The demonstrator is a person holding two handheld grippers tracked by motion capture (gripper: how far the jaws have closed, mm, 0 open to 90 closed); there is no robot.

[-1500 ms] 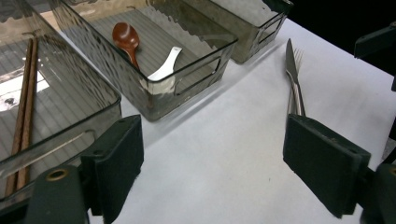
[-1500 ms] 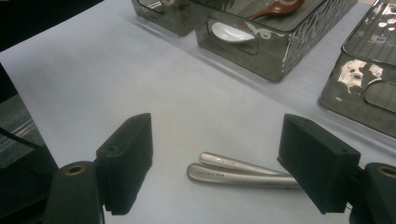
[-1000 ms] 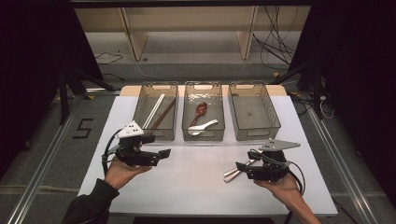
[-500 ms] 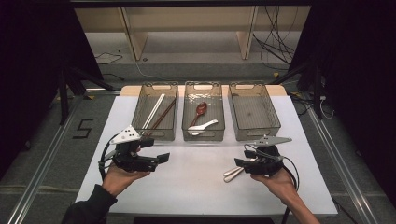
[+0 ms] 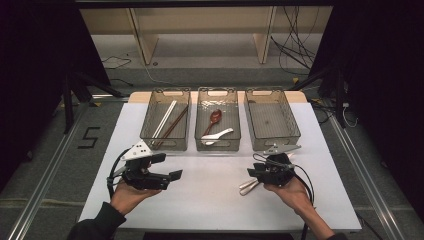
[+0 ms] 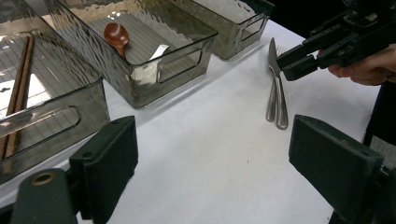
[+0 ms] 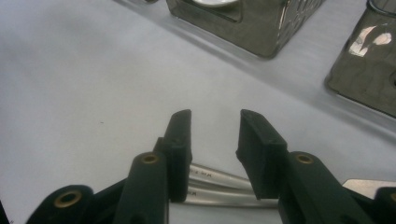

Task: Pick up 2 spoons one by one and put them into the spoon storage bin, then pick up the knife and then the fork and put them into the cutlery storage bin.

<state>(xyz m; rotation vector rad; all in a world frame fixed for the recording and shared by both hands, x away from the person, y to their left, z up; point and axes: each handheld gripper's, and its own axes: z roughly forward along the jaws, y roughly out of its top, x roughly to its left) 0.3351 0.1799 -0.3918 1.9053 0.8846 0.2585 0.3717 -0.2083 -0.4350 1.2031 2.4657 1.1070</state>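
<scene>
The right tool [image 7: 214,140], jaws narrowing but not gripping, is straddling the knife and fork [image 6: 275,100] near the counter's [image 5: 210,200] right edge; binning remains. The left tool [image 6: 212,163] is waiting open.

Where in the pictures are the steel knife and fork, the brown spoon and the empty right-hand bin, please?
steel knife and fork [image 6: 276,100], left gripper view, on the handles.
brown spoon [image 5: 215,117], high view, on its bowl.
empty right-hand bin [image 5: 293,124], high view, on its right wall.

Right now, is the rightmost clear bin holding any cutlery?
No, the rightmost bin lies bare inside, while the knife and fork rest on the table.
</scene>
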